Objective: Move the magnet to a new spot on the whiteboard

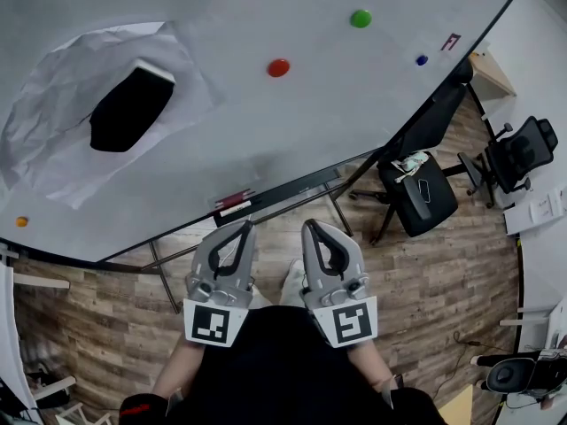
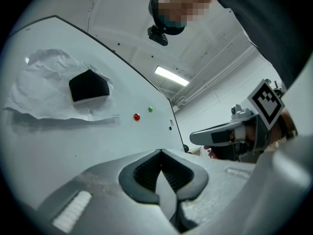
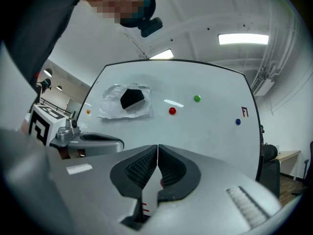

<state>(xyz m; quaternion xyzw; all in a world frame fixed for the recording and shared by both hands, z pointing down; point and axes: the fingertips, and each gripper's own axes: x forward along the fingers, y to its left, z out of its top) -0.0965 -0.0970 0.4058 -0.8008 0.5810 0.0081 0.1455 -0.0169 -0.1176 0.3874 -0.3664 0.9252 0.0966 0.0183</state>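
My whiteboard [image 1: 310,122] stands in front of me: a wide white panel with a thin dark frame that fills the upper part of the head view. Four small round magnets sit flat on its face, all well apart. The red magnet [image 1: 278,67] is a glossy disc near the middle of the board. The green magnet [image 1: 360,19], about the same size, lies at 2 o'clock from the red one, closer to the top edge. The blue magnet [image 1: 422,60] is smaller and darker, at 3 o'clock from the red one, near the board's right end. The orange magnet [image 1: 21,221] sits far off at 8 o'clock, by the lower left corner.
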